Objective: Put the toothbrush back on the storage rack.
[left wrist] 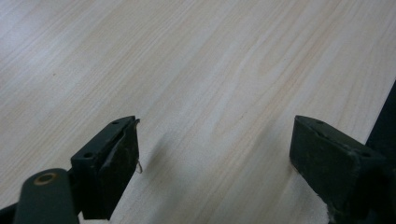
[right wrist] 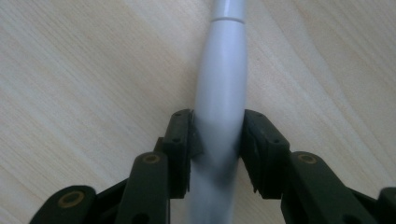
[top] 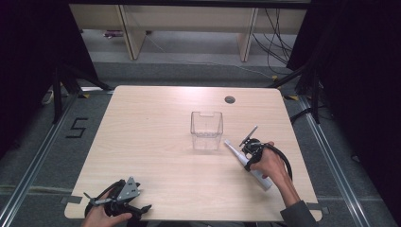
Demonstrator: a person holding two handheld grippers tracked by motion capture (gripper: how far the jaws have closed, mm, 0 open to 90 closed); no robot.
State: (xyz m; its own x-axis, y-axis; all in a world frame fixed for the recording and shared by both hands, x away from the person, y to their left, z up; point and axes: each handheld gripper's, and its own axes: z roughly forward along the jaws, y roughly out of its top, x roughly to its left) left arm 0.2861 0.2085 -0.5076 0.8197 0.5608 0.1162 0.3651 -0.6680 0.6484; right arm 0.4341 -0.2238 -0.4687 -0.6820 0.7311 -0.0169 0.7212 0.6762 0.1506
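The right tongs (right wrist: 217,135) are pinching a white tube (right wrist: 220,84) lying on the bench (top: 156,142), at 4 o'clock from the clear box (top: 206,130). The left tongs (left wrist: 215,154) are resting spread at the bench's 7 o'clock corner.

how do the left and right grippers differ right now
The left gripper has its jaws wide apart with nothing but bare table between them; the right gripper has its jaws against both sides of a white handle-shaped tool. The left sits at the table's near edge, while the right is farther in, close to the clear plastic container. Both are black, hand-held and low over the table.
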